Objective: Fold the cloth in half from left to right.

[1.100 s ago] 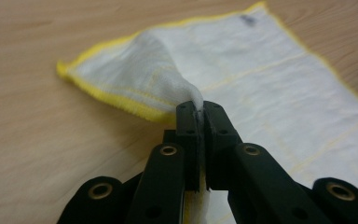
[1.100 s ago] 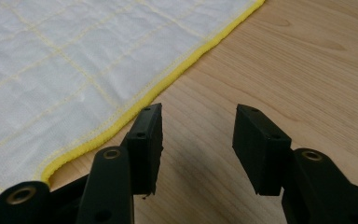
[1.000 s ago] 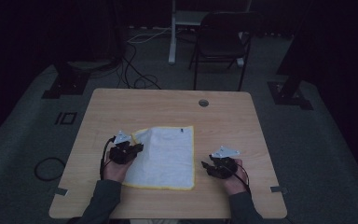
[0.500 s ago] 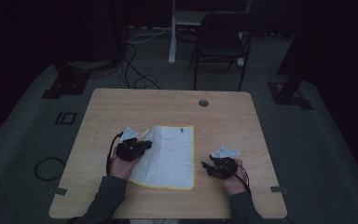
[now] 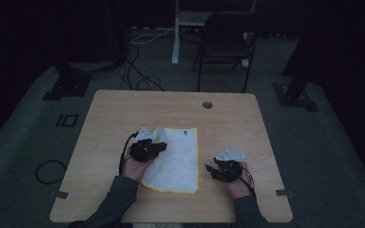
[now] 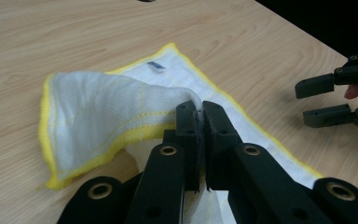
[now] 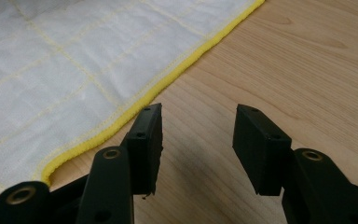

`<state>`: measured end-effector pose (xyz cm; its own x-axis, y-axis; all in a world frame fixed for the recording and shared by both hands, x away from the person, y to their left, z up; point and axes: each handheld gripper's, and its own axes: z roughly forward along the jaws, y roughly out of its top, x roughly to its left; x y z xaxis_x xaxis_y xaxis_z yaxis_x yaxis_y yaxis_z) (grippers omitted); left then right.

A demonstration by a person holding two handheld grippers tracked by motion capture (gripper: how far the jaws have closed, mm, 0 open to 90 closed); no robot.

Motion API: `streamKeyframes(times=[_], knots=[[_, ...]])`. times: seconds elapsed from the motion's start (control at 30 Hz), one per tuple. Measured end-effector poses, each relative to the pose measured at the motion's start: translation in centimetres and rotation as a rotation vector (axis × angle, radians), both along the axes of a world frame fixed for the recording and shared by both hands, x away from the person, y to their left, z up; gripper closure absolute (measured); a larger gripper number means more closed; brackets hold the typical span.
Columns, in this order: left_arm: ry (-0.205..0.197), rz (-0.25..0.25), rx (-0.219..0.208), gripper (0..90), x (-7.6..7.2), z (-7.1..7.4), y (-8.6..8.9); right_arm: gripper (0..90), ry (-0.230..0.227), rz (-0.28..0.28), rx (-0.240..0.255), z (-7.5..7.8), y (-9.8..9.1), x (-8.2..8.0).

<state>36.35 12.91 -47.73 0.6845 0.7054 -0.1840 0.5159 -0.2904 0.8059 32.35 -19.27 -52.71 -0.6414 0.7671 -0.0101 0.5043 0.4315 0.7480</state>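
A white cloth with a yellow hem [image 5: 177,156] lies on the wooden table [image 5: 171,109]. My left gripper [image 5: 161,146] is shut on the cloth's left edge and holds it lifted and folded over toward the right. In the left gripper view the cloth [image 6: 102,102] is pinched between my jaws at the left gripper [image 6: 200,109], with a small blue label [image 6: 156,66] on the flat part. My right gripper [image 5: 210,169] rests open on the table just right of the cloth's lower right corner. In the right gripper view the right gripper [image 7: 198,126] has bare wood between its jaws and the cloth's hem [image 7: 168,79] beside it.
A round cable hole [image 5: 207,104] sits near the table's far edge. Behind the table stand a dark chair [image 5: 228,42] and a white post [image 5: 176,33]. Cables [image 5: 138,71] trail on the floor, with stand bases at both sides.
My left gripper has moved right and a little up, drawing the cloth's left edge over the rest of the cloth. The right gripper has stayed in place.
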Motion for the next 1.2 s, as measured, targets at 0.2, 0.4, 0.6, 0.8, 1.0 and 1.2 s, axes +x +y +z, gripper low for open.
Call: streamKeyframes(times=[0.2,0.4,0.6,0.8,1.0,1.2], knots=[[0.011,-0.021,0.009,86.5,0.4,-0.2,-1.6,52.3,0.002,0.001,0.001,0.0,0.0,0.0],[0.013,-0.046,0.02,86.5,0.8,-0.3,-3.3,52.2,0.002,0.001,0.0,0.0,0.0,0.0],[0.035,-0.068,0.046,86.3,1.5,-1.1,-5.1,52.2,0.001,0.002,-0.001,0.0,0.0,0.0],[0.056,-0.077,0.078,86.2,2.0,-2.4,-6.8,52.2,0.002,0.003,-0.002,0.0,0.0,0.0],[0.091,-0.088,0.107,85.9,2.5,-3.7,-8.2,52.2,0.005,0.003,-0.002,-0.1,0.0,0.0],[0.074,-0.112,0.076,71.6,2.2,-2.9,-8.2,52.2,0.005,0.003,-0.002,-0.1,0.0,-0.1]])
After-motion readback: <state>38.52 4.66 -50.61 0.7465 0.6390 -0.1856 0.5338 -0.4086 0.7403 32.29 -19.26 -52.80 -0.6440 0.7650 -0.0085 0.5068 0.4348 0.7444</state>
